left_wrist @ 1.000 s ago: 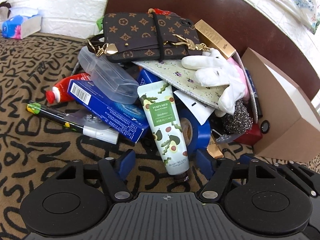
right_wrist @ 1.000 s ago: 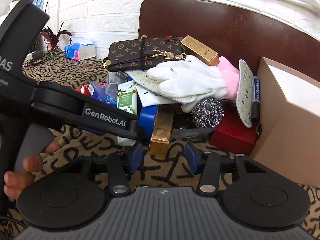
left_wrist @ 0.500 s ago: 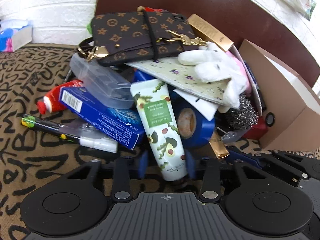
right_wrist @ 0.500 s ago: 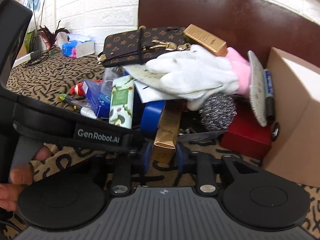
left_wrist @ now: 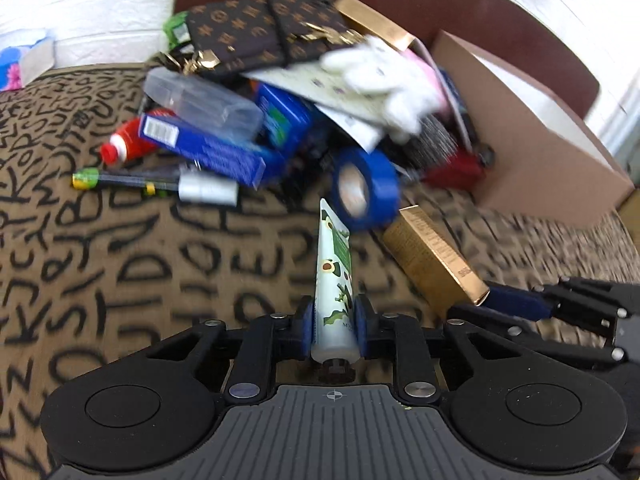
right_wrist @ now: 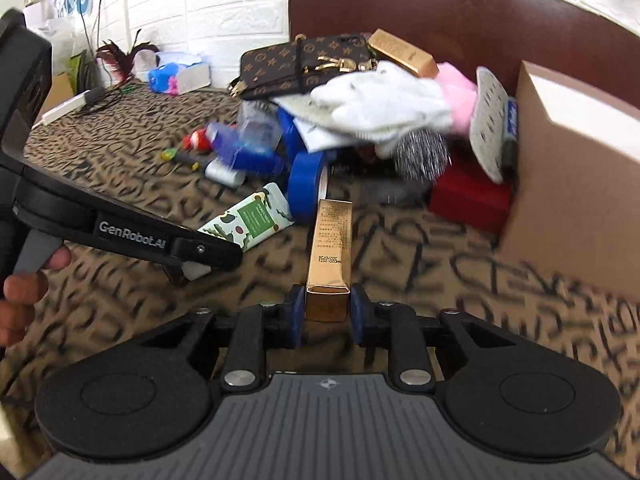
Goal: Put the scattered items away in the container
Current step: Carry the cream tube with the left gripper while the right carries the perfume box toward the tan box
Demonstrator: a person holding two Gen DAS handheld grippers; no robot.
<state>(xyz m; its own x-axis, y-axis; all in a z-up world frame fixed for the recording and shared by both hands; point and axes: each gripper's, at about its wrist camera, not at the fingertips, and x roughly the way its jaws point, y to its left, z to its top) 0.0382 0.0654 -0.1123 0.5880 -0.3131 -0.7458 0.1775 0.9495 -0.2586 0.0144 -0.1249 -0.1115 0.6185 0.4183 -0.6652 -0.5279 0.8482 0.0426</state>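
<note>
Your left gripper is clamped on one soft hand-cream tube, avocado print, its cap end hidden between the pads. Your right gripper is squeezed on one long gold carton, shiny and boxy. Both are held near you, clear of the pile. Farther off sit one blue tape roll, one steel-wool scrubber and one fuzzy white glove, all blurry. The brown cardboard box is far right, cut off by the edge.

A home: white brick-pattern wall, patterned cloth, tissue pack, feather duster.
</note>
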